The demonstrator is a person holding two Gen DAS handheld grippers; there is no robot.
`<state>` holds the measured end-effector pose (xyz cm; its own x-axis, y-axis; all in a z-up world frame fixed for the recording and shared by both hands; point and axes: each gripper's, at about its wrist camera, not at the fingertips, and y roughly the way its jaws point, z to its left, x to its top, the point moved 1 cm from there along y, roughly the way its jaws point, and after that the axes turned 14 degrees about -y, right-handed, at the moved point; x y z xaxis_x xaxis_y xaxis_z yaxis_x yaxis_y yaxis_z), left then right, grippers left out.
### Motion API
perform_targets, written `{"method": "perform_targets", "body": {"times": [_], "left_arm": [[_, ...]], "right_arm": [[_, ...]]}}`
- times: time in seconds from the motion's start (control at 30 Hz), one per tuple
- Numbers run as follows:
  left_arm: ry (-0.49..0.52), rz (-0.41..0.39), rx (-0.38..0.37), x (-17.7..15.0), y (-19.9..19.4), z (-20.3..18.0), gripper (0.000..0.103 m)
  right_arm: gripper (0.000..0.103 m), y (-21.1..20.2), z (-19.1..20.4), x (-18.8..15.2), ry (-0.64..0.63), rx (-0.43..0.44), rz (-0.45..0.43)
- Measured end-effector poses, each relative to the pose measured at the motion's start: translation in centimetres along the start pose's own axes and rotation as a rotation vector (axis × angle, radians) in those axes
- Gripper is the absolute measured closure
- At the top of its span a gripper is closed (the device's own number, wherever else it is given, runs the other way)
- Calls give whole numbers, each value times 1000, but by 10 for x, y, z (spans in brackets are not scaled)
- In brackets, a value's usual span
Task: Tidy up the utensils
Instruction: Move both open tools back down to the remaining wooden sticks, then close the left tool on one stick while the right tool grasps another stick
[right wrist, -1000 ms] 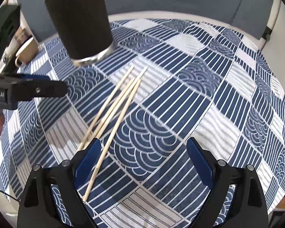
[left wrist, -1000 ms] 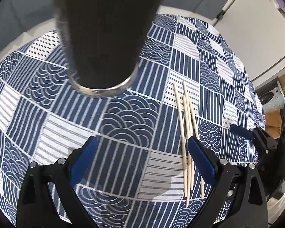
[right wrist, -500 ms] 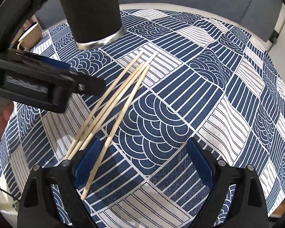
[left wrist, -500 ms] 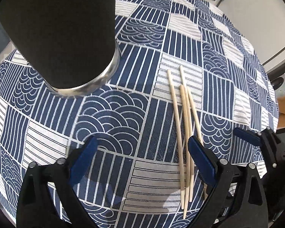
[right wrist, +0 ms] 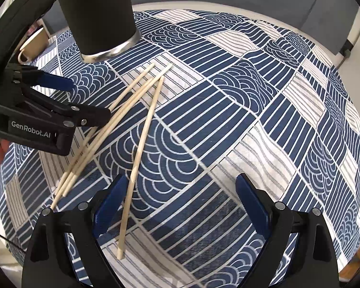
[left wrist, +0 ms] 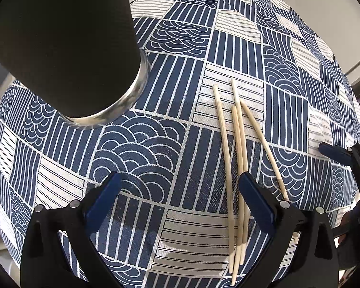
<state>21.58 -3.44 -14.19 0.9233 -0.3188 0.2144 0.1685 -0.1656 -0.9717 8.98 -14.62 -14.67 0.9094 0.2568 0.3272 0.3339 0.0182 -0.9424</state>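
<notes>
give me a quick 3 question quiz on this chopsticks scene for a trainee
1. True or false: the left gripper is shut on a chopstick.
2. How many wooden chopsticks lie on the patterned tablecloth?
A. two
B. four
C. six
3. Fill in: the dark cup stands upright beyond the chopsticks' far tips, with a ____ band around its base.

Key
1. False. Both the left and the right gripper are open and hold nothing.
2. B. Three lie bunched together, and one angles away from them.
3. Shiny metal.
</notes>
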Motion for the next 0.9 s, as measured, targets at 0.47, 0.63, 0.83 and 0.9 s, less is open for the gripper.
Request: {"method": "perform_targets", "body": {"times": [0.47,0.63,0.83,0.9], "left_arm": [[-45,10,70,7,-2,0,27],[-95,-1,79,7,-8,11,50],[-153,8,80,-6,-16,22,82],[-180,14,69,-13,-19,26,93]], "right_arm": [[16,11,-18,28,-67,54,1],[32,12,-21,38,-74,59,-2],[92,6,-21,49,-122,82,-10],[96,6,-23,48,-121,79,-6]]}}
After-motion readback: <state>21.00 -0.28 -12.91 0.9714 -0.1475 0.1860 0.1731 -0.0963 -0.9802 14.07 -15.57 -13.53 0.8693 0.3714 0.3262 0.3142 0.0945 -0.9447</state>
